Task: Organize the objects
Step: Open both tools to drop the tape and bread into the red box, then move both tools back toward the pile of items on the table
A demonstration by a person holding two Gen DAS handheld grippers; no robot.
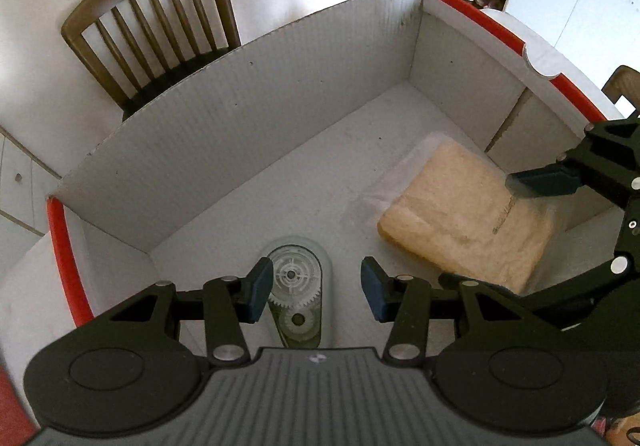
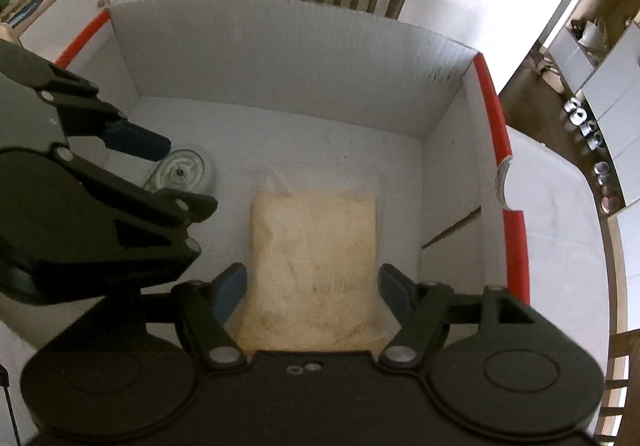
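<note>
Near ends of clear gear case and tan bag hidden. Left tool open astride case; right tool open, seemingly clear of bag.

Both wrist views look steeply down (close in) into one shared box, side by side.

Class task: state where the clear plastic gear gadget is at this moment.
The clear plastic gear gadget lies on the floor of the cardboard box, near its left end, left of the beige bag, beneath the left gripper.
</note>
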